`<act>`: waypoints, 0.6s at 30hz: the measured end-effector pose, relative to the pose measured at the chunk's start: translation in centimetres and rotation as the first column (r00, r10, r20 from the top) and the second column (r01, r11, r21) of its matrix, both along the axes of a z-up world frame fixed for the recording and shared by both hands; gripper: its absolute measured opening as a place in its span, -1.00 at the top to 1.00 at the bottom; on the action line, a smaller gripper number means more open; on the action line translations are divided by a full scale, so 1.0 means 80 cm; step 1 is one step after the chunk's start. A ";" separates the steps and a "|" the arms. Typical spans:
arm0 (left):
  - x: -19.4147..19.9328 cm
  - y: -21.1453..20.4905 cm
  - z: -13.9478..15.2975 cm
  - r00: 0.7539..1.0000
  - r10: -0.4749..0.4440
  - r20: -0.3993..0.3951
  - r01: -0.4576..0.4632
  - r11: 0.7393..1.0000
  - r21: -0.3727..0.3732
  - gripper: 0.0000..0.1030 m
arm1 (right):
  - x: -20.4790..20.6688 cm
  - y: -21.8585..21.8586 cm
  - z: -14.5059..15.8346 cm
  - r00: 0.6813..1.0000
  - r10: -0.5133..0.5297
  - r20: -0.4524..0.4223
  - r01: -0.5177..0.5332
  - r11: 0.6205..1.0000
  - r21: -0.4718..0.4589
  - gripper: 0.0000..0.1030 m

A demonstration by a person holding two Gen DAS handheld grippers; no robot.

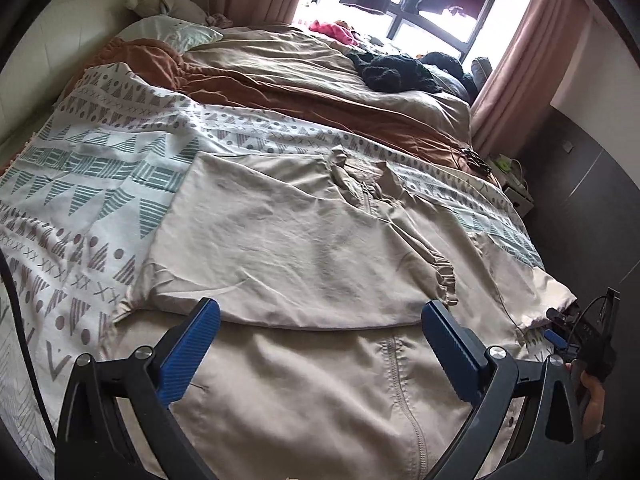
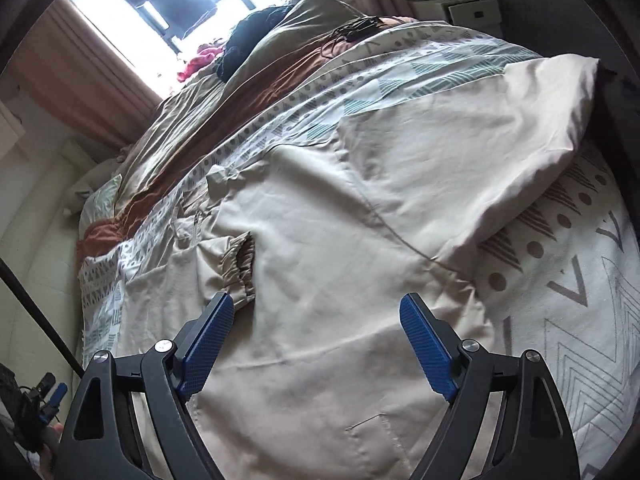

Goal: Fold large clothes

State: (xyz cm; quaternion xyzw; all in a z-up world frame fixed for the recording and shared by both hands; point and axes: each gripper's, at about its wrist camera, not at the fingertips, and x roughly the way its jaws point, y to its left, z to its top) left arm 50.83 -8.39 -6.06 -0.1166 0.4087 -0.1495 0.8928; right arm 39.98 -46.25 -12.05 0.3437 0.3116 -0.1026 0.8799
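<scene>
A large beige zip jacket [image 1: 288,248] lies spread on the patterned bedspread [image 1: 80,184]. One sleeve is folded across the body, its elastic cuff [image 1: 444,276] near the middle. The zipper [image 1: 400,380] runs down the near part. My left gripper [image 1: 320,320] is open and empty, just above the near part of the jacket. In the right wrist view the jacket [image 2: 360,220] fills the middle, with the cuff [image 2: 244,264] by the left finger and the other sleeve [image 2: 520,120] spread out to the right. My right gripper [image 2: 316,316] is open and empty above the jacket.
Behind the jacket lie a brown and tan duvet [image 1: 304,76], dark clothes [image 1: 396,70], a pink garment [image 1: 332,32] and pillows [image 1: 176,30]. A window with curtains [image 1: 528,52] stands at the back. A white bedside box [image 1: 516,188] sits right of the bed.
</scene>
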 end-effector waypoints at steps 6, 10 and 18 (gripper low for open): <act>0.012 -0.057 -0.019 0.997 -0.077 -0.014 0.077 0.997 -0.001 -0.99 | -0.035 -0.049 -0.008 0.991 -0.134 0.020 0.135 0.991 -0.011 -0.63; 0.023 -0.082 -0.035 0.993 -0.114 -0.019 0.114 0.994 -0.004 -0.99 | -0.044 -0.082 -0.030 0.977 -0.211 0.019 0.210 0.977 0.042 -0.63; 0.039 -0.086 -0.081 0.998 -0.058 -0.023 0.058 0.998 -0.021 -0.99 | -0.050 -0.141 -0.075 0.940 -0.341 0.019 0.334 0.930 0.153 0.01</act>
